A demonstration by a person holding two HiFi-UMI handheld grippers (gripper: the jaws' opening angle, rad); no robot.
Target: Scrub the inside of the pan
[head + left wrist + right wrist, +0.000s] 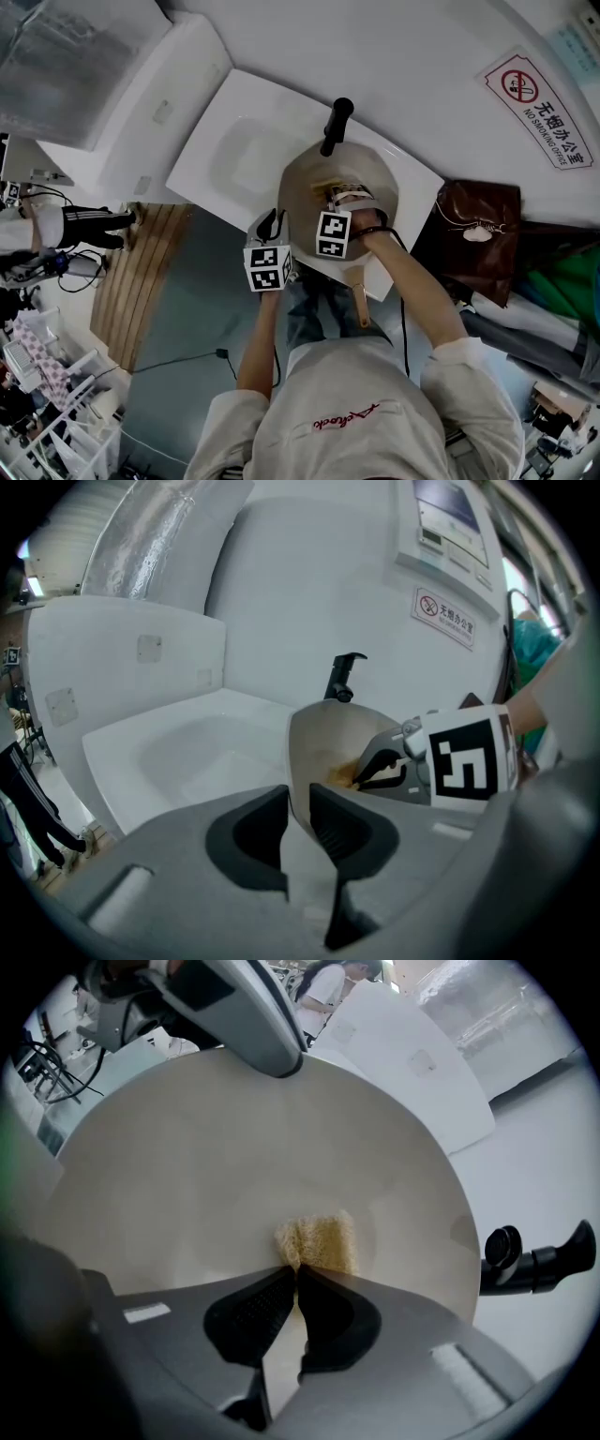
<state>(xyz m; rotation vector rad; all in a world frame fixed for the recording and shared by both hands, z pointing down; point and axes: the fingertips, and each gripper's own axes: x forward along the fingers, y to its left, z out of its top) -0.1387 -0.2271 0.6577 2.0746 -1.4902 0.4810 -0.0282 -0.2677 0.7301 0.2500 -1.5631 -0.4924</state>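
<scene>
Office washing corner: white sink (pixel 246 148), no-smoking office sign (pixel 541 110).

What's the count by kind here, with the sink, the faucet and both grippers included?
pan: 1
sponge: 1
sink: 1
faucet: 1
grippers: 2, left gripper and right gripper
Total: 6

You get soft, even light with faint shadows. Both gripper views bend and darken toward their edges.
</scene>
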